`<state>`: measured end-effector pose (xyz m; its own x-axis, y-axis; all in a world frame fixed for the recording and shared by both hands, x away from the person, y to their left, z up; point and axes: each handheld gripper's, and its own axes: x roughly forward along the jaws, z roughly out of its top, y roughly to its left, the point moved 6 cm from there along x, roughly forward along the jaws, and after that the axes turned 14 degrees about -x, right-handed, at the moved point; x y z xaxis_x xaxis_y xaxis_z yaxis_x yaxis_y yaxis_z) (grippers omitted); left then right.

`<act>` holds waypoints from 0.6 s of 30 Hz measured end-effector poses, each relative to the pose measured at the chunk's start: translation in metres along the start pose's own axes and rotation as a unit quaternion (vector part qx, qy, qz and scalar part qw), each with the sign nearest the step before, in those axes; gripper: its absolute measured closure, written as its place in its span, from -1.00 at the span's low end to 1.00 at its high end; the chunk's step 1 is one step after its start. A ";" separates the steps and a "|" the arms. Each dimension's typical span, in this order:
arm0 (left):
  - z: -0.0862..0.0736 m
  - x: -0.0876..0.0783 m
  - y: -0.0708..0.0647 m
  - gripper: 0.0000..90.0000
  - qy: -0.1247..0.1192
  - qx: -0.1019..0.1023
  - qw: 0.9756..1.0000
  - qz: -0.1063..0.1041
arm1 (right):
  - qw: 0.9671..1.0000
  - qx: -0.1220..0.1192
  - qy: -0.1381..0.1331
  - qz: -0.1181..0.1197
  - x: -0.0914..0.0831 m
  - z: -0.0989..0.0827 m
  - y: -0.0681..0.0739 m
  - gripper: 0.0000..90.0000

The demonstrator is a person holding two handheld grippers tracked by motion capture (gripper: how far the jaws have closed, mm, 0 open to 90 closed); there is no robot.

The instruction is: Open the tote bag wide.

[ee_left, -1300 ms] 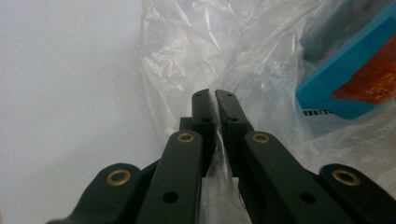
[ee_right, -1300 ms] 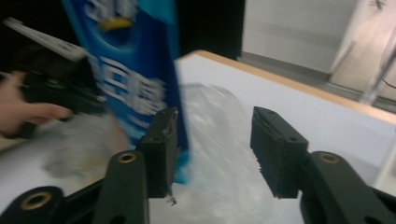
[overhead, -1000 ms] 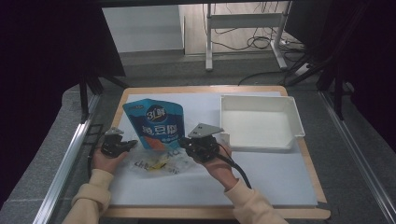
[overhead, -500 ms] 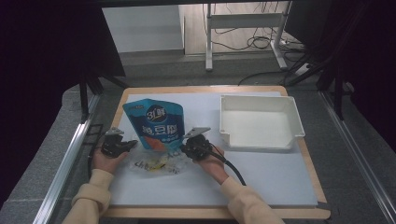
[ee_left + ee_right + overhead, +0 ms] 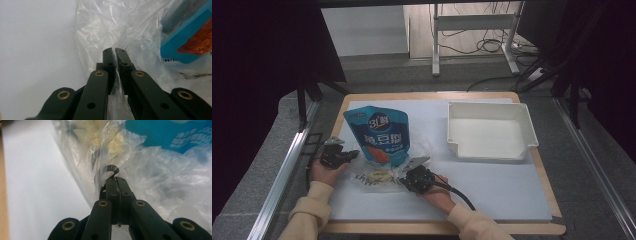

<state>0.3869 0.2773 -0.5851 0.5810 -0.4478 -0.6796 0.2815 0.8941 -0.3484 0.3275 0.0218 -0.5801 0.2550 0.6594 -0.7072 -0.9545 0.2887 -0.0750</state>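
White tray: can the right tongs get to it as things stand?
Probably not yet. The right tongs are shut on the clear plastic bag, which the left tongs also pinch. The mat toward the white tray looks free, but the bag would drag along.

We see a clear, crinkled plastic bag (image 5: 384, 172) lying on the near left part of the table, its film creased and glinting, with pale yellowish contents (image 5: 379, 176) showing through near its near edge. A blue pouch (image 5: 379, 134) with white lettering and an orange picture sits partly inside the bag's far end, its top leaning toward the far left. In both gripper views we find thin folds of the film (image 5: 116, 75) (image 5: 117, 178) pinched at the bag's left and right sides.
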 end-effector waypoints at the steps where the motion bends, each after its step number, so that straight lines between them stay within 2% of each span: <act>1: 0.000 0.000 0.000 0.96 0.000 0.000 1.000 0.000 | 1.000 -0.003 0.000 0.000 -0.001 -0.001 0.002 0.97; 3: 0.000 0.000 0.000 0.96 0.000 0.001 1.000 0.001 | 1.000 -0.004 -0.004 -0.003 -0.004 0.001 0.003 0.97; 7: 0.001 0.000 -0.001 0.96 -0.001 0.000 1.000 0.001 | 0.999 -0.013 -0.044 -0.030 -0.022 0.025 -0.002 0.97; 8: 0.001 0.000 -0.001 0.96 -0.001 0.000 1.000 0.001 | 0.999 -0.013 -0.044 -0.030 -0.022 0.025 -0.002 0.97; 9: 0.001 0.000 -0.001 0.96 0.000 0.000 1.000 0.000 | 0.997 -0.011 -0.068 -0.045 -0.033 0.040 -0.006 0.97; 12: 0.001 0.000 -0.001 0.96 0.000 0.001 1.000 0.001 | 0.994 -0.008 -0.097 -0.057 -0.045 0.059 -0.010 0.97; 14: 0.001 -0.001 -0.001 0.96 0.000 0.003 1.000 0.001 | 0.993 -0.009 -0.103 -0.060 -0.047 0.069 -0.011 0.97; 18: 0.002 -0.001 -0.001 0.96 0.000 0.004 1.000 0.001 | 0.994 -0.015 -0.095 -0.057 -0.037 0.079 -0.010 0.97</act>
<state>0.3872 0.2764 -0.5830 0.5813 -0.4468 -0.6800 0.2868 0.8946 -0.3427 0.3400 0.0488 -0.4975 0.3842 0.7428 -0.5482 -0.9210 0.3502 -0.1709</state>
